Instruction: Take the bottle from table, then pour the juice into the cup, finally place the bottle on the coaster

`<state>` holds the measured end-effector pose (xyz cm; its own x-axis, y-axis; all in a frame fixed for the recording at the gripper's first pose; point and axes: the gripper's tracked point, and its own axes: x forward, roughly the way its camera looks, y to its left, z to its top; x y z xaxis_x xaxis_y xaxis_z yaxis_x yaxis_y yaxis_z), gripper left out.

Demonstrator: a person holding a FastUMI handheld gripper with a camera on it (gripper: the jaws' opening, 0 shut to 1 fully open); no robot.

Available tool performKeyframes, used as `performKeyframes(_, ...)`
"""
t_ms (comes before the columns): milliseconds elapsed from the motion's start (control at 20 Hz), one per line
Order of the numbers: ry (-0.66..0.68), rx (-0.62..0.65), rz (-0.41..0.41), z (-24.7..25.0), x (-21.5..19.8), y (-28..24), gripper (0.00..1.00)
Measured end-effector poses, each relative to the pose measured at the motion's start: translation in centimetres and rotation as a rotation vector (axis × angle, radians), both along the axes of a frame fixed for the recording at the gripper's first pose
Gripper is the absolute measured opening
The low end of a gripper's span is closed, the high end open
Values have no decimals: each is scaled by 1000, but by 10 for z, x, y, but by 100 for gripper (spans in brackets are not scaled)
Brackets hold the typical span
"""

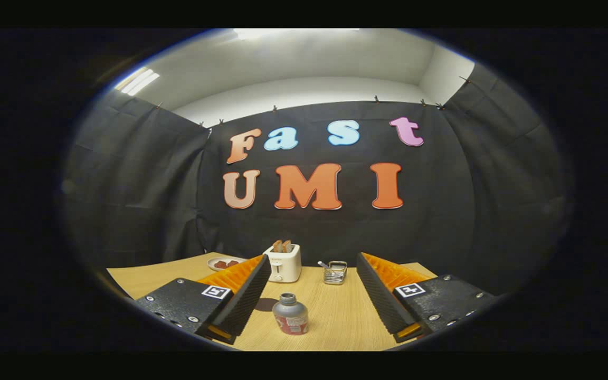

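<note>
Bottle (290,314) stands upright, neck up, between spread gripper (312,295) fingers.

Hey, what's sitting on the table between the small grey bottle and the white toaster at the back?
Gripper view: only bare wooden table between grey bottle and white toaster. Hand-held gripper open around the bottle.

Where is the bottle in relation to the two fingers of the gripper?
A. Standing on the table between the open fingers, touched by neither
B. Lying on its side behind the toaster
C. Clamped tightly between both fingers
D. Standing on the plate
A: the bottle stands upright on the table, in the gap of the open gripper, with clear space to each finger.
</note>
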<state>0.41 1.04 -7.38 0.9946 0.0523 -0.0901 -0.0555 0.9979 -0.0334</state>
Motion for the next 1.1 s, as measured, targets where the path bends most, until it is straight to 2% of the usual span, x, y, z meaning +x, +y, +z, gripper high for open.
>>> performKeyframes(350,98,21,40,-79,9,25,97)
performKeyframes(750,185,-1,50,-156,24,34,98)
performKeyframes(1100,279,14,56,-202,32,39,98)
